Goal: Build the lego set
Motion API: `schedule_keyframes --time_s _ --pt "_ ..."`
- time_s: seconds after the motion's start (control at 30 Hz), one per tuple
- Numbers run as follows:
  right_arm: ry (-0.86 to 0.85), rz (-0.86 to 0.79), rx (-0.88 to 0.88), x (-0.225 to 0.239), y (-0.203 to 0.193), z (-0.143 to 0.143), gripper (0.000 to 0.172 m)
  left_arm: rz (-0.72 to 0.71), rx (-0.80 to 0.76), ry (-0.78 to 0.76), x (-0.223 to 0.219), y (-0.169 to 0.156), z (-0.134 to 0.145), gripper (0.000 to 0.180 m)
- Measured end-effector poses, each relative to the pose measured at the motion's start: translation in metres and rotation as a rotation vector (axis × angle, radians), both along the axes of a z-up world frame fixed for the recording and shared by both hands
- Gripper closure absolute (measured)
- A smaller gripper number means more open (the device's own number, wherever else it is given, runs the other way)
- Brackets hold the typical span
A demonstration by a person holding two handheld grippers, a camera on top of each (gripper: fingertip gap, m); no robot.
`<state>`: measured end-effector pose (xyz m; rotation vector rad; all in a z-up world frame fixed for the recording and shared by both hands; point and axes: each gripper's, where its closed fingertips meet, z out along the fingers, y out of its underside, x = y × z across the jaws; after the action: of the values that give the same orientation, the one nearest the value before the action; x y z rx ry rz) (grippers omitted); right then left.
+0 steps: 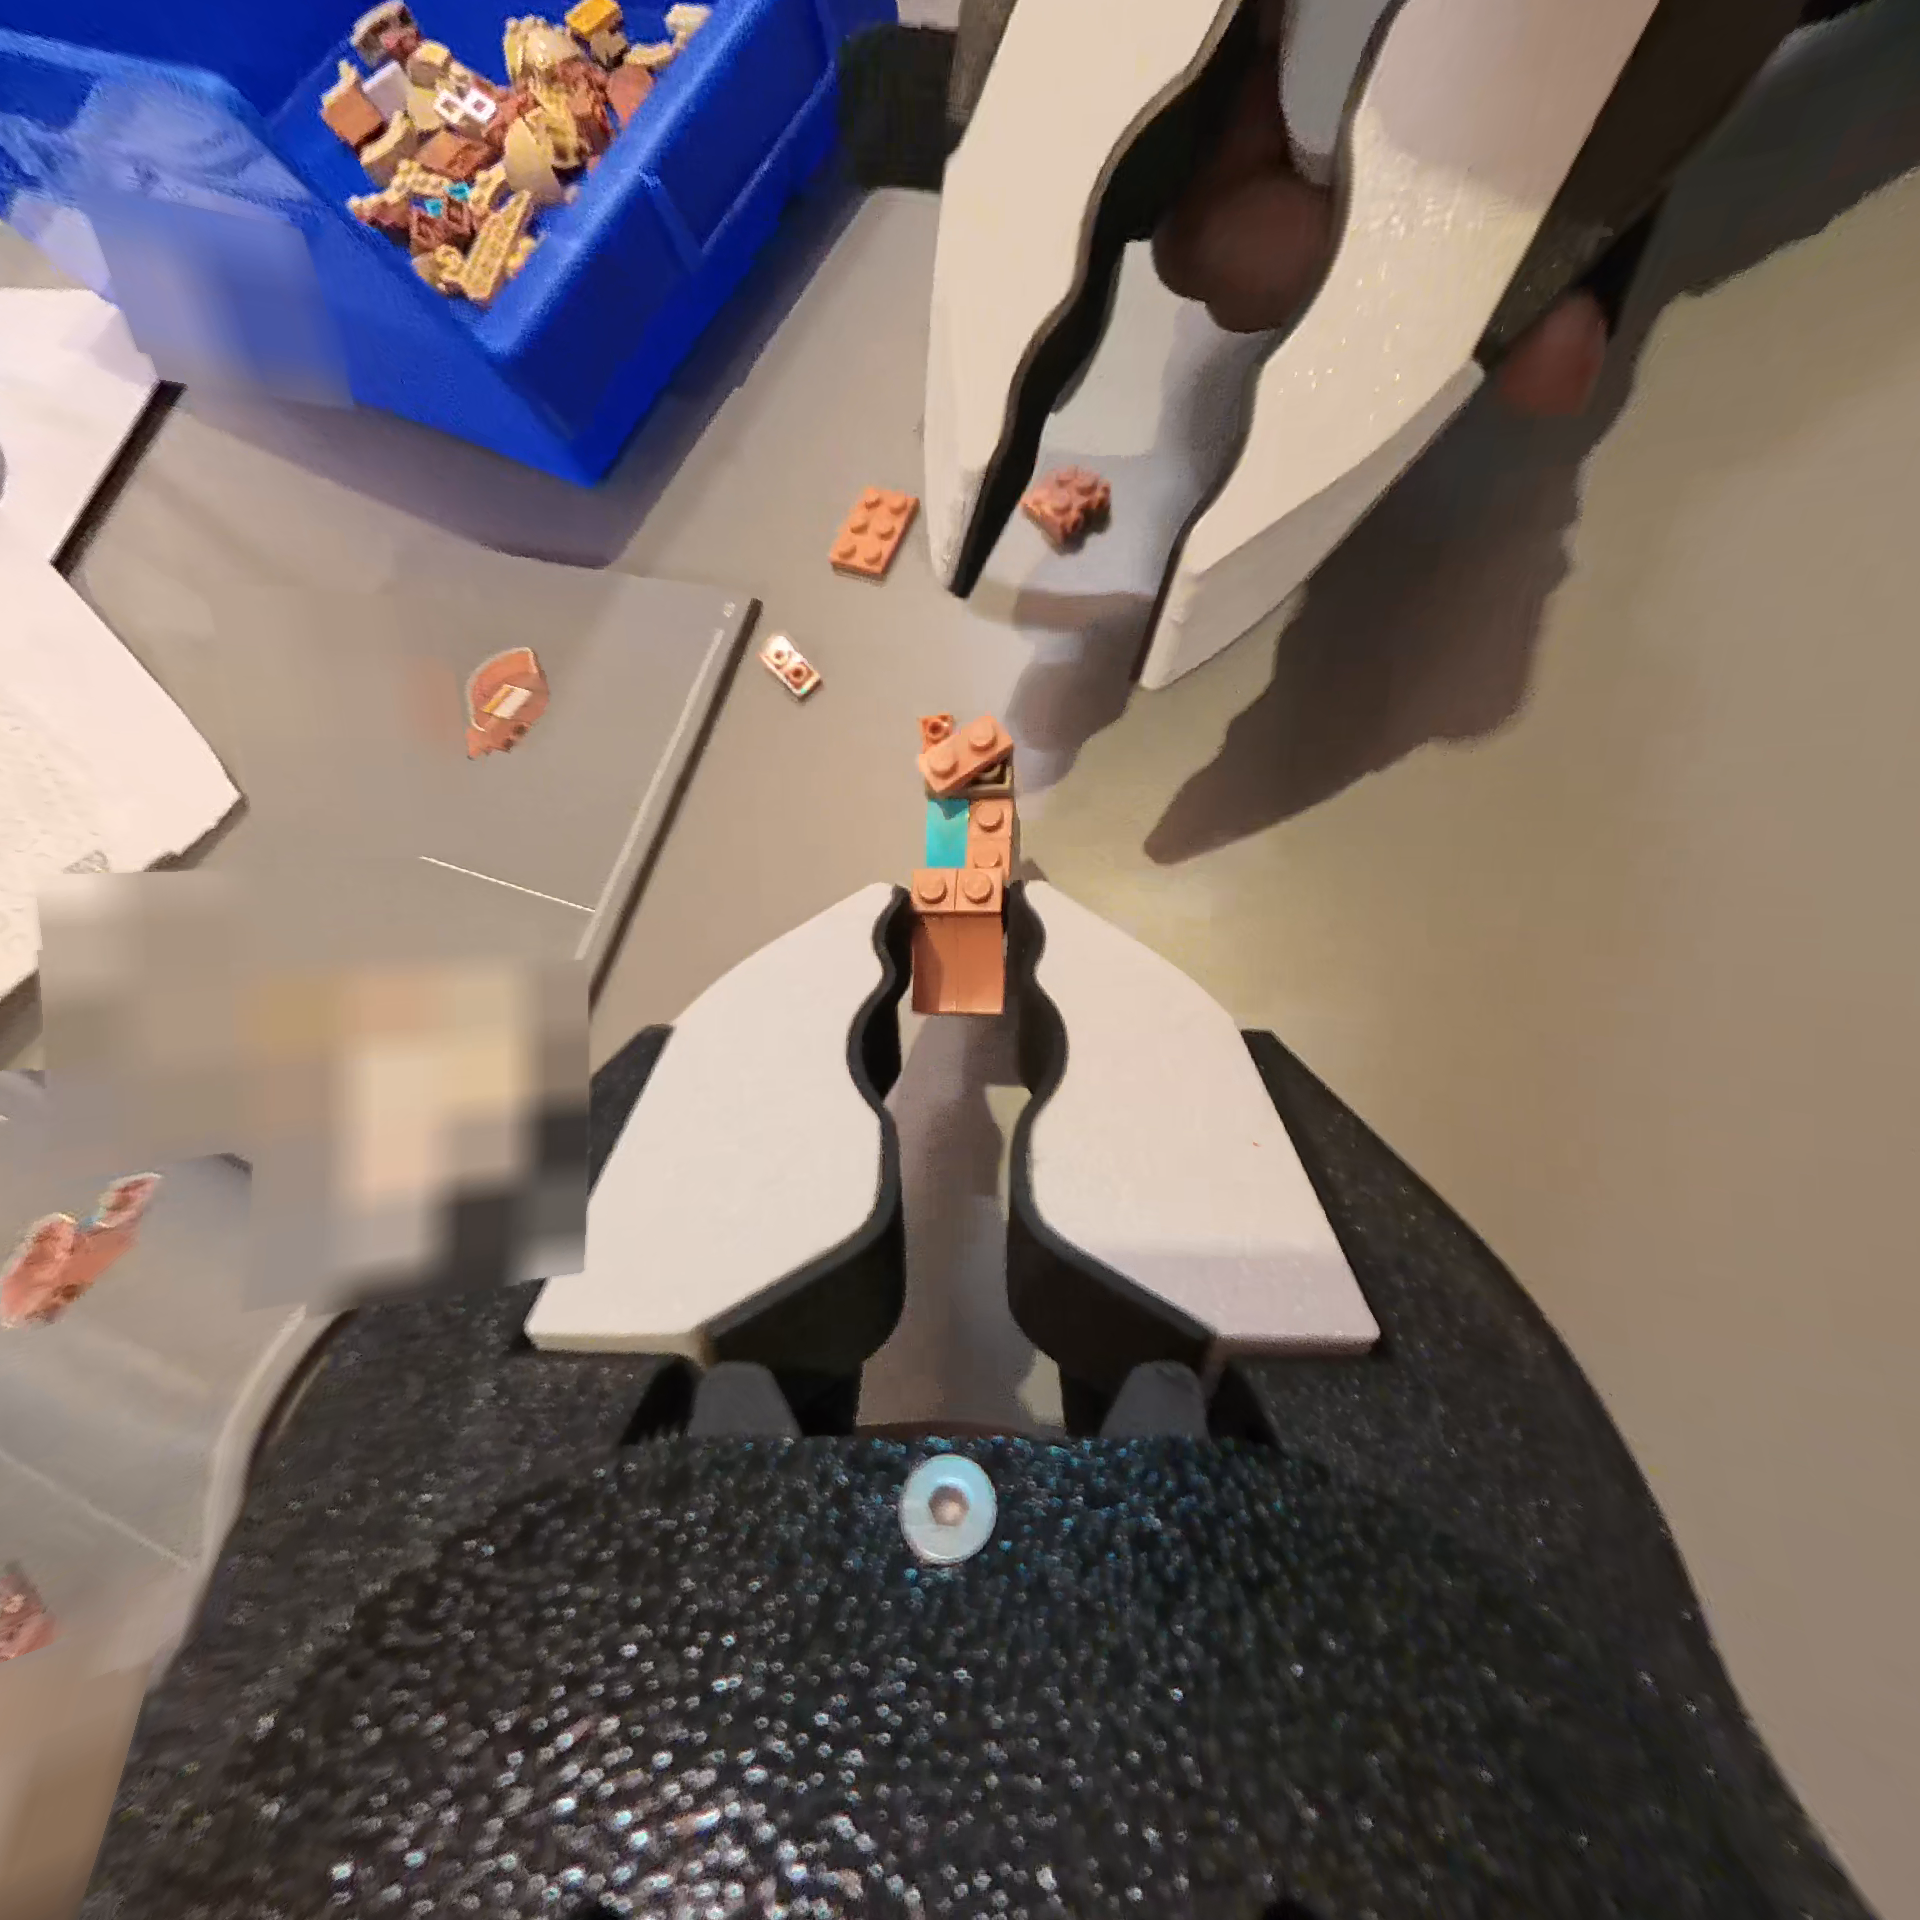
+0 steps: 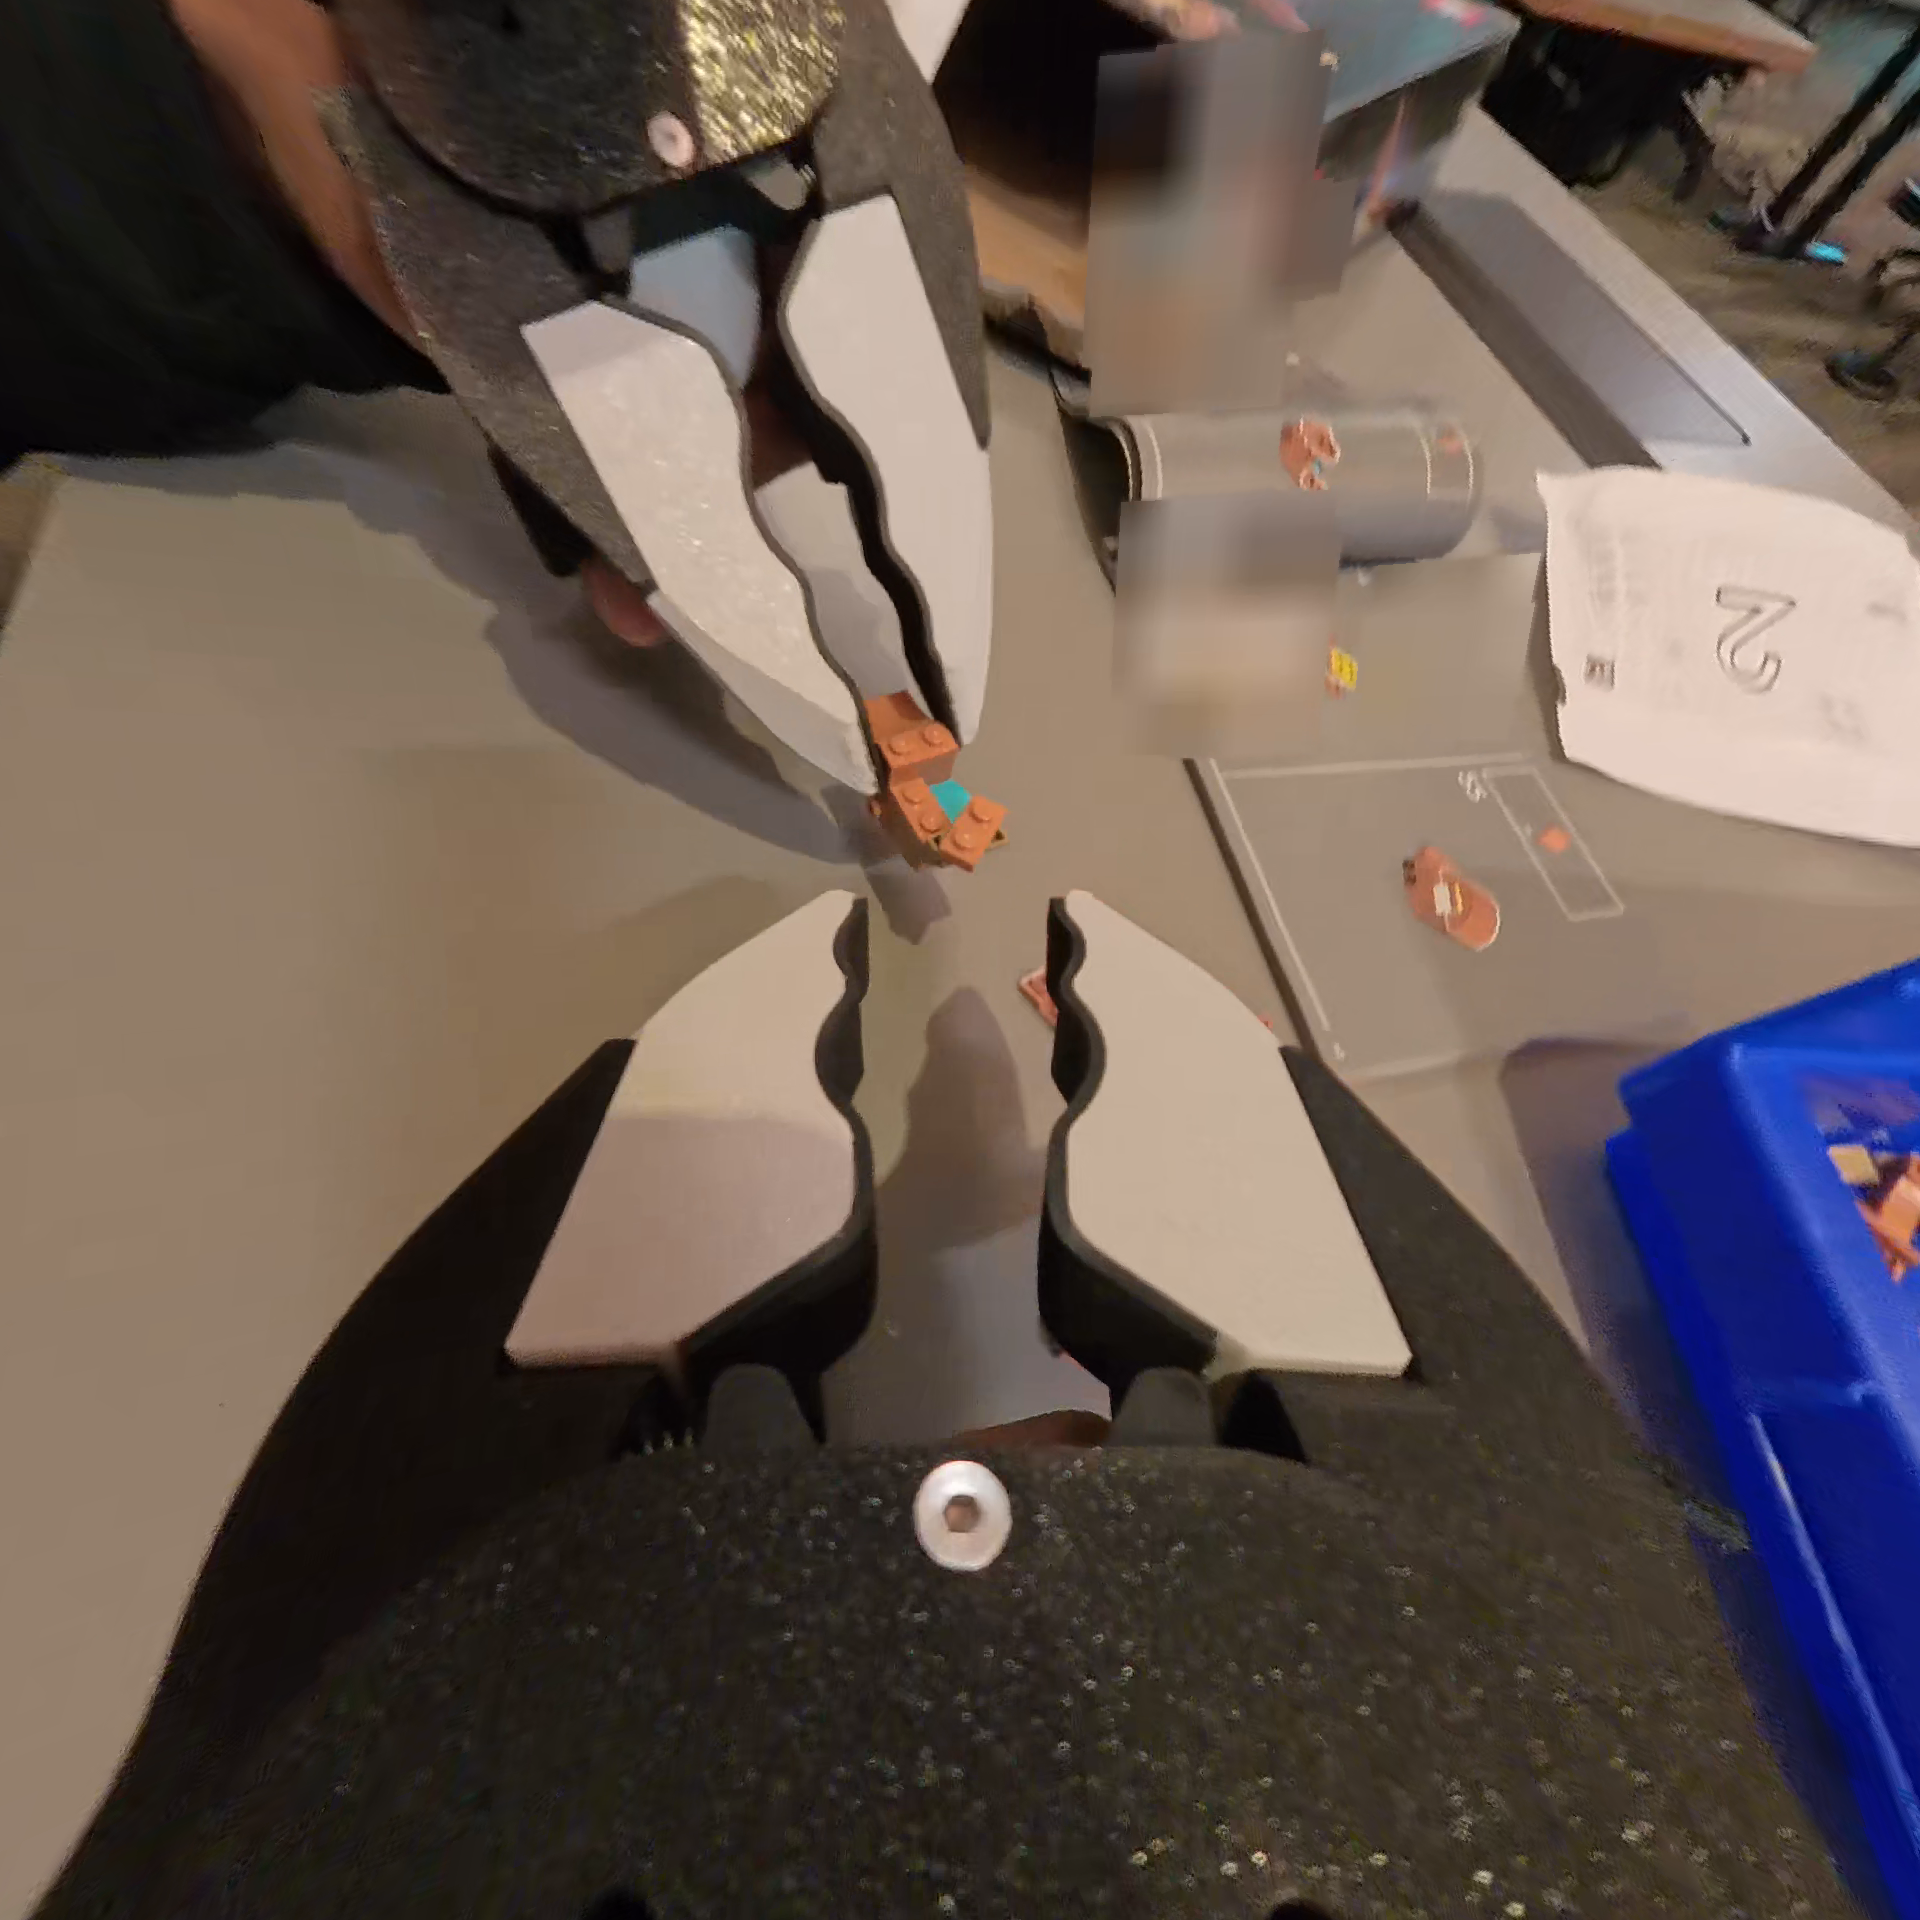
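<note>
Brick assembly [image 1: 961, 873], small, brown with one turquoise piece, sat pinched between the fingertips of the left gripper [image 1: 958, 940]; both dark pads pressed against its brown lower block, and the rest stuck out beyond the tips. A two-stud brown plate [image 1: 964, 750] sat crooked on the far end of the stack. Assembly held above the grey table [image 1: 1558, 1039], casting a shadow on it.

Right gripper [image 2: 956, 909] faced the left one from the opposite side, fingers spread apart with nothing between the pads, only table showing in the gap. Its tips stood near the held assembly [image 2: 930, 795] but apart from it. In the left wrist view a small brown brick [image 1: 1067, 503] lay on the table between the right gripper's open white fingers [image 1: 1226, 561]; no pad pressed on it.

Loose pieces nearby: a brown six-stud plate [image 1: 875, 530] just left of the right gripper's tips, and a small pale two-stud plate [image 1: 790, 665] nearer the assembly. Further left, a grey instruction sheet [image 1: 364, 727] with printed model pictures lay flat on the table. At far left stood a blue bin [image 1: 582, 343] filled with brown and tan bricks. White paper [image 1: 73, 644] lay at the left edge. Blurred patches covered parts of the left side.
</note>
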<state>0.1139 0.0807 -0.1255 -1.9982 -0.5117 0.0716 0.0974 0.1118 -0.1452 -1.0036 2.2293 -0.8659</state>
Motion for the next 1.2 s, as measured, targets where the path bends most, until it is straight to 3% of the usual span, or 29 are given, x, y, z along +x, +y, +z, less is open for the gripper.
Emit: schedule_keyframes --time_s 0.2,0.5,1.2 --pt "-0.040 0.015 0.035 0.003 0.020 0.007 0.141 -0.035 0.014 -0.023 0.008 0.011 0.005 0.164" --pt "-0.299 0.097 0.160 -0.001 0.018 -0.005 0.142 -0.049 -0.047 0.032 0.002 0.018 -0.003 0.164" --pt "-0.290 0.116 0.123 -0.015 0.021 -0.015 0.142 -0.070 -0.061 0.044 -0.004 0.015 0.000 0.164"
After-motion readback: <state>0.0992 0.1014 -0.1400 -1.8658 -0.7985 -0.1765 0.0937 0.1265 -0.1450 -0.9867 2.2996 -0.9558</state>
